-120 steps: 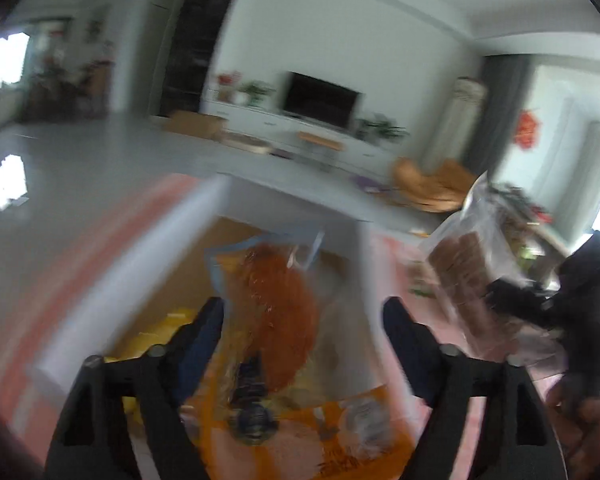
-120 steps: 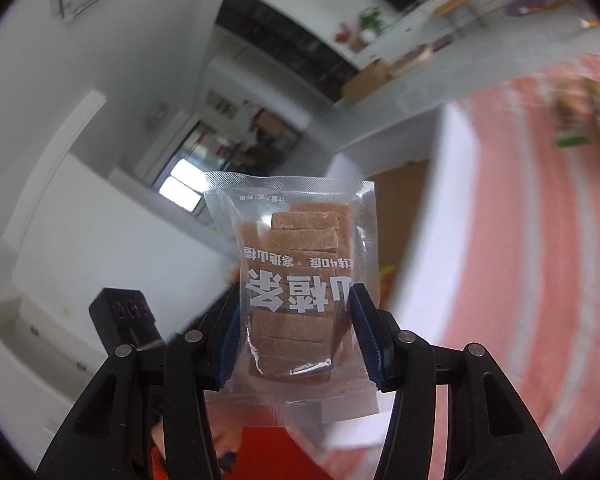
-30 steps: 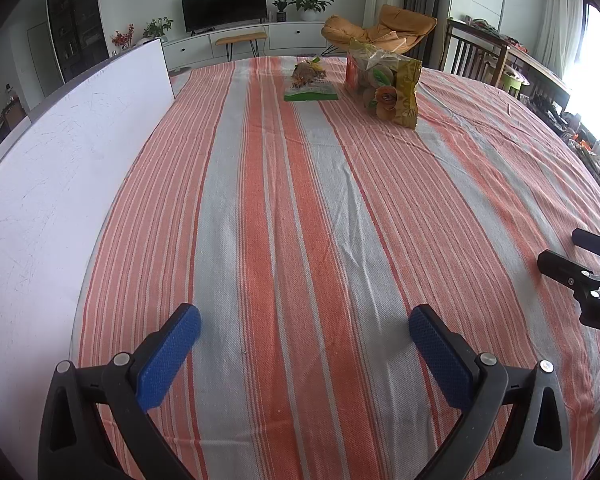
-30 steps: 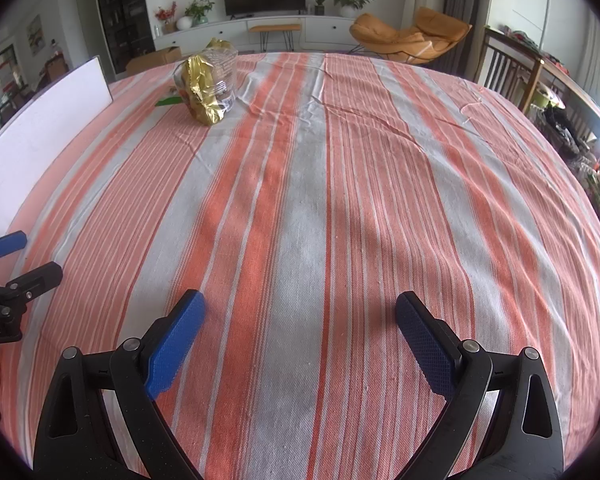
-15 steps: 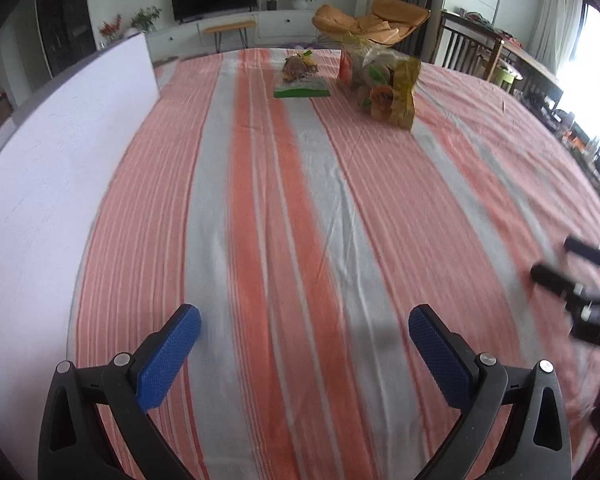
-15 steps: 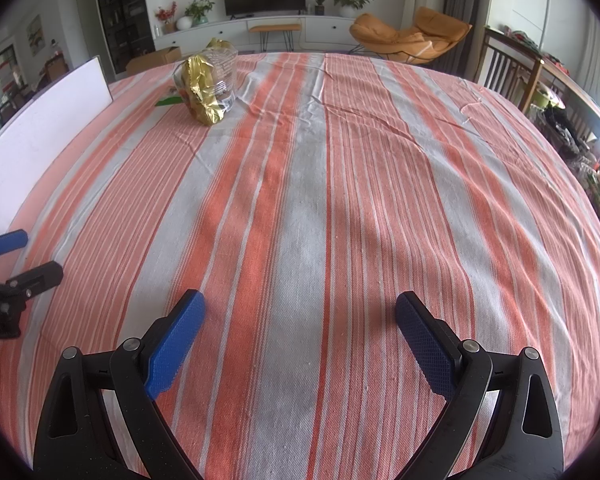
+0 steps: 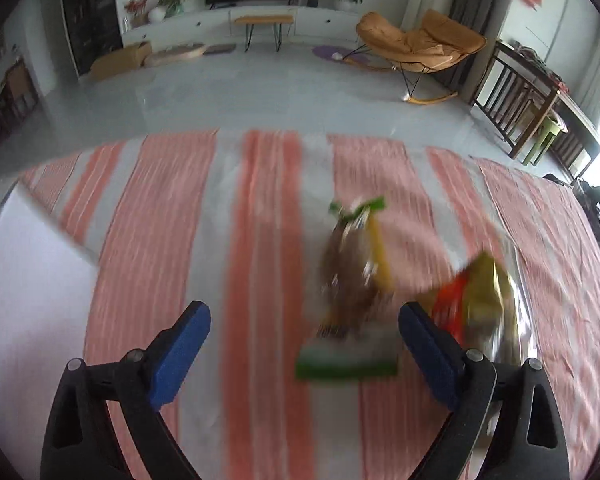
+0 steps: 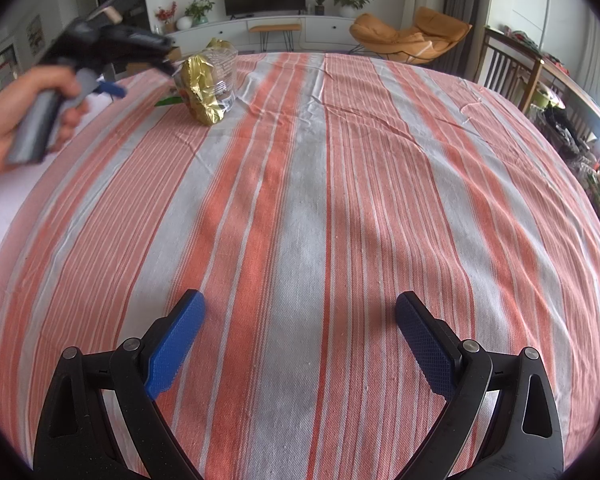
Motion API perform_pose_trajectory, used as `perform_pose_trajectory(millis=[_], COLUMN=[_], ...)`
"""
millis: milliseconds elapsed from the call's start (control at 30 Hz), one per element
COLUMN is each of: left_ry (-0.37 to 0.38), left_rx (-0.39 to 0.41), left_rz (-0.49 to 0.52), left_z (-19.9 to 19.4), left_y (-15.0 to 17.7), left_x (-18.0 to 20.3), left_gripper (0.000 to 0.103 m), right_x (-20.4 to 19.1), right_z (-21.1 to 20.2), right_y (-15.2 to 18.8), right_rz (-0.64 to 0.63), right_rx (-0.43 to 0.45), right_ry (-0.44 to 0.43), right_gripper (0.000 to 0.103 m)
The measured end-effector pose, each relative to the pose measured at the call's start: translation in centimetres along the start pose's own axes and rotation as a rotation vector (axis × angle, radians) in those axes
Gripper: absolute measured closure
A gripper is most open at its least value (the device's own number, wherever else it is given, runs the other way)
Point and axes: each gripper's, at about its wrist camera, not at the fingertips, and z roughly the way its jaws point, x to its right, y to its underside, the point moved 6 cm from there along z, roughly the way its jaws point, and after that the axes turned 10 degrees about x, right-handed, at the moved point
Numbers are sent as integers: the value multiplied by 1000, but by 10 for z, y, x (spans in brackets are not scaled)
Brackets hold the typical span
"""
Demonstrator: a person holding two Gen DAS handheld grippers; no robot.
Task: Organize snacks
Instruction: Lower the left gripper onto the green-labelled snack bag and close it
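A green-edged packet of brown snacks (image 7: 350, 292) lies blurred on the striped cloth, with a clear bag of gold and red wrappers (image 7: 480, 300) just to its right. My left gripper (image 7: 304, 340) hovers over them with its jaws closing. The green packet's near end sits between the fingers, close to the right pad (image 7: 428, 350), and neither pad touches it. In the right wrist view a hand holds the left gripper (image 8: 108, 46) at the far left, beside the gold bag (image 8: 210, 80). My right gripper (image 8: 300, 340) stands open above bare cloth, nothing between its fingers.
A white box wall (image 7: 24, 280) stands along the left of the table. The orange-and-grey striped cloth (image 8: 320, 184) covers the table. Beyond the far edge are bare floor, an orange lounge chair (image 7: 420, 42) and wooden chairs on the right.
My left gripper swept forward across the table to the two snack bags at the far end, and its jaws narrowed a little. The right gripper stayed still.
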Motion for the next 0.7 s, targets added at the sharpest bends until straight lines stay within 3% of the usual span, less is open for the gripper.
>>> perform_pose_trajectory(millis=[67, 133, 200, 233, 400, 567, 700], left_ry=[-6, 54, 65, 36, 32, 72, 86], left_rx=[-6, 9, 19, 46, 85, 72, 67], left_rz=[7, -50, -85, -67, 61, 33, 80], left_z=[21, 29, 34, 31, 0, -71, -134], left_y=[-7, -12, -12, -11, 18, 94, 162], left_x=[9, 13, 11, 9, 3, -26, -41], left_gripper=[7, 9, 35, 51, 58, 58, 58], right_x=[0, 1, 0, 1, 0, 2, 2], right_z=[0, 0, 0, 0, 0, 1, 1], right_y=[0, 0, 0, 0, 0, 0, 0], right_rz=[0, 0, 0, 0, 0, 0, 0], right_rx=[0, 0, 0, 0, 0, 0, 0], right_ry=[0, 0, 0, 0, 0, 0, 0], right_gripper=[5, 5, 5, 5, 5, 5, 5])
